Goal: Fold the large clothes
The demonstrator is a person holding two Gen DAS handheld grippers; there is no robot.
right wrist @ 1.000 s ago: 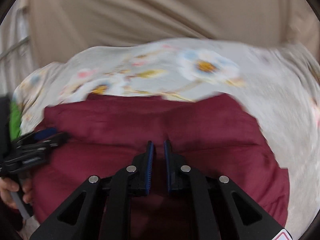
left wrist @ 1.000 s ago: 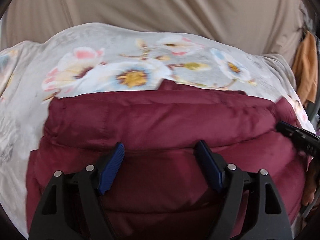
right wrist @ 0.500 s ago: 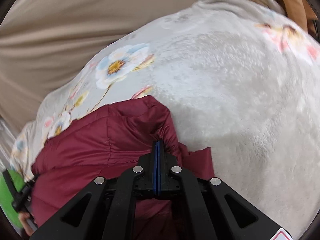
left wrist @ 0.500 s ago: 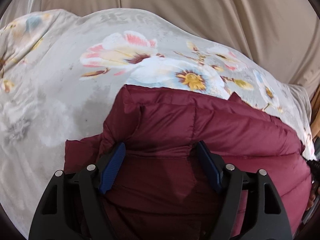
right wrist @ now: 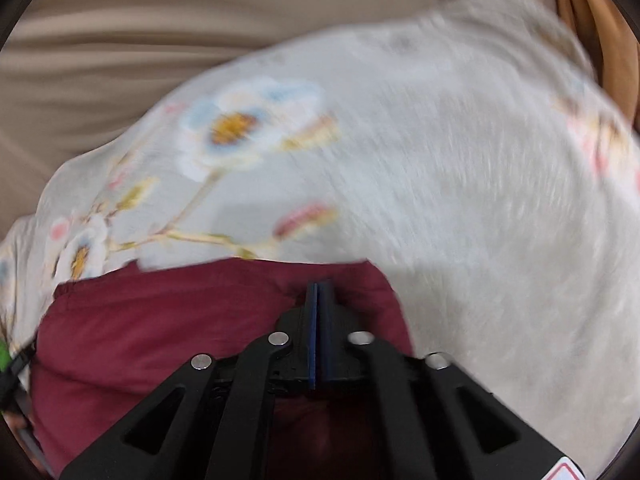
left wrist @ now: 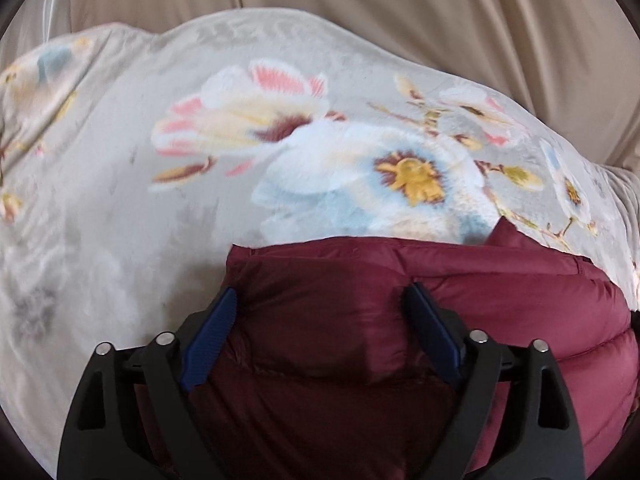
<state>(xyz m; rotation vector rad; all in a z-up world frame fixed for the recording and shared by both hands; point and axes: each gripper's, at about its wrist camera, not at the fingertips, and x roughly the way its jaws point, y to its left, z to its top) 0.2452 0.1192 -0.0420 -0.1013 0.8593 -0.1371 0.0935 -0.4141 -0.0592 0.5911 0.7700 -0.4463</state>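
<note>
A dark red puffer jacket [left wrist: 500, 308] lies folded on a grey floral blanket [left wrist: 120, 208]. My left gripper [left wrist: 320, 300] is open, its blue pads [left wrist: 208, 340] spread wide over the jacket's left end, with the padded cloth bulging between them. In the right wrist view the jacket [right wrist: 160, 320] fills the lower left. My right gripper [right wrist: 319, 292] is shut, its blue pads pressed together over the jacket's right end. Whether cloth is pinched between them is hidden.
The blanket [right wrist: 460, 200] covers a bed and stretches far to the right of the jacket. A beige curtain [left wrist: 400, 8] hangs behind the bed. Orange cloth [right wrist: 600, 20] hangs at the far right. A green bit [right wrist: 3, 354] shows at the left edge.
Both grippers have swung outward to the jacket's two ends. The right gripper went from slightly open to fully shut. The left gripper stayed open.
</note>
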